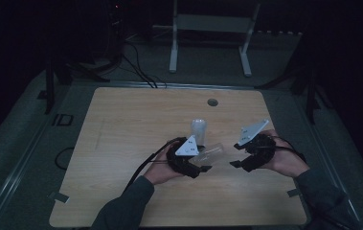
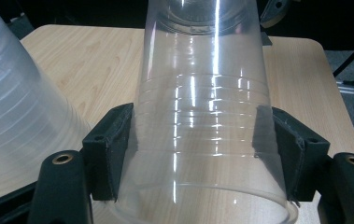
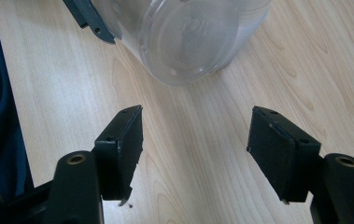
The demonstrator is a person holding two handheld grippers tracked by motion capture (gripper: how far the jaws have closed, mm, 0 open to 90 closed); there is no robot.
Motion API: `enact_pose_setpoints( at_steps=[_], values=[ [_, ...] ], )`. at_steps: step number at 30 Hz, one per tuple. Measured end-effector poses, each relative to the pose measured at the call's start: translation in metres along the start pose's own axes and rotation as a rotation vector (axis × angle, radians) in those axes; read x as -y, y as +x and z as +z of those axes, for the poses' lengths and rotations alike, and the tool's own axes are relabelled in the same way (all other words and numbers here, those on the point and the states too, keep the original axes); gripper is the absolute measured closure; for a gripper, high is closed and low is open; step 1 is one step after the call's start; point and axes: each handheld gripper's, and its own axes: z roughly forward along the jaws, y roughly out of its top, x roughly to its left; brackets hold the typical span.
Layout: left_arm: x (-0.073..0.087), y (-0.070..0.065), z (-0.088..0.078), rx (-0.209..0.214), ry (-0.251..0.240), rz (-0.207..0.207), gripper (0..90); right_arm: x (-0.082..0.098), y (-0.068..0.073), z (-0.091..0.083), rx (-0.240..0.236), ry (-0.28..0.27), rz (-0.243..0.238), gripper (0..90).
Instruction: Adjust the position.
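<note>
A clear plastic cup (image 2: 202,93) lies on its side between my left gripper's jaws. My left gripper (image 1: 207,161) is shut on it, the pads pressing its walls near the rim (image 2: 202,144). The cup's base (image 3: 188,37) faces my right gripper (image 3: 195,140), which stands open just short of it with only bare wood between the jaws. In the high view the held cup (image 1: 213,151) points right toward my right gripper (image 1: 235,155). A second clear cup (image 1: 198,128) stands on the wooden table (image 1: 121,124) just behind, and looms at the left of the left gripper view (image 2: 11,107).
A small round hole (image 1: 212,102) sits near the table's far edge. Behind the table stands a white frame (image 1: 208,24), with dark cables (image 1: 136,67) on the floor. The room is dim. Bare wood lies to the left and front of the hands.
</note>
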Motion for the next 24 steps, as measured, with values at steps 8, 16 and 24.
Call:
enact_pose_setpoints(
  at_steps=[8,16,24],
  values=[
    [-0.001,0.001,0.001,0.005,0.016,0.011,30.6,-0.005,0.001,-0.001,-0.007,0.029,-0.031,35.4],
    [-0.002,0.0,0.002,0.017,0.023,0.015,30.6,-0.009,0.002,-0.003,-0.015,0.047,-0.053,35.5],
    [-0.003,-0.001,0.005,0.028,0.044,0.027,30.6,-0.013,0.003,-0.005,-0.025,0.072,-0.08,35.6]
  ],
)
